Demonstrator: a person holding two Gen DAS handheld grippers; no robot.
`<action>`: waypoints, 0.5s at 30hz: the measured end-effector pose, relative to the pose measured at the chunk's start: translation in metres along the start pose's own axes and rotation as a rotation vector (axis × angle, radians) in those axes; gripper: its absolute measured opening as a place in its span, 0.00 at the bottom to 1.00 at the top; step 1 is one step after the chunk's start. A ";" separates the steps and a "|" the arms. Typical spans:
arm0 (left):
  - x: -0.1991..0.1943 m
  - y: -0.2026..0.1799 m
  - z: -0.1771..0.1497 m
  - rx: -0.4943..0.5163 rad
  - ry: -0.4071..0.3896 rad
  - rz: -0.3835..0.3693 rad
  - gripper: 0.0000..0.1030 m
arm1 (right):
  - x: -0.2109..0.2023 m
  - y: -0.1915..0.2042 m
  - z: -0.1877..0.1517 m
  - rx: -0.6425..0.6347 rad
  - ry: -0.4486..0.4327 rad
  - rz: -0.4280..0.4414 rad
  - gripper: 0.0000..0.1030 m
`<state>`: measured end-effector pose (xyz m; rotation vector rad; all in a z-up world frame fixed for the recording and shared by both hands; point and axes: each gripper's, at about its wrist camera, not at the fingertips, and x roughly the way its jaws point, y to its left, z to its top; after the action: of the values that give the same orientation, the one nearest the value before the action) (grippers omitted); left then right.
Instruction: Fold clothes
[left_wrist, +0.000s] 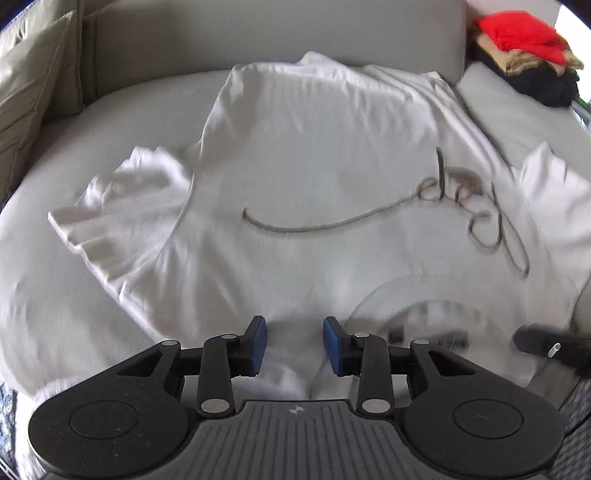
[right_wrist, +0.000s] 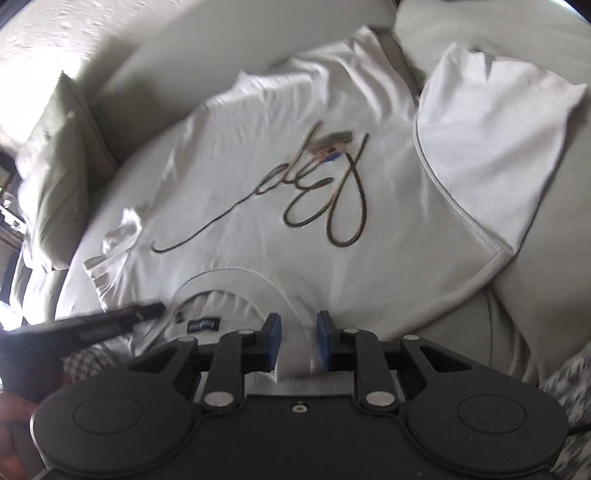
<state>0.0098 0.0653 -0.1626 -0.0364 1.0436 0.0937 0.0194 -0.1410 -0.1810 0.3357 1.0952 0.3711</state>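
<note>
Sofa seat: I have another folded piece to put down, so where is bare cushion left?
Bare sofa cushion lies between the white T-shirt and the pillow, and beyond its right sleeve. The far right corner is crowded with a clothes pile.

**Quick count of what's on the couch**

One white t-shirt (left_wrist: 295, 147) laid out flat, two short sleeves showing. One pile of folded clothes (left_wrist: 528, 55) in the corner, looks like three pieces: red, tan, black. One cushion (left_wrist: 33, 85) off to the side. Two tools, left tool (left_wrist: 294, 345) and right tool (right_wrist: 298, 339).
</note>
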 end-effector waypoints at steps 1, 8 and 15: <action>-0.006 0.001 -0.006 0.013 -0.007 -0.005 0.33 | -0.005 0.001 -0.002 -0.005 0.020 -0.009 0.20; -0.063 0.027 0.015 -0.046 -0.115 -0.038 0.21 | -0.060 0.006 0.023 0.078 -0.030 0.069 0.41; -0.120 0.054 0.072 -0.087 -0.352 -0.035 0.32 | -0.121 0.024 0.086 0.059 -0.270 0.154 0.72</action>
<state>0.0069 0.1169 -0.0215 -0.1132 0.6866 0.1099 0.0447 -0.1810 -0.0385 0.5093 0.8191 0.4177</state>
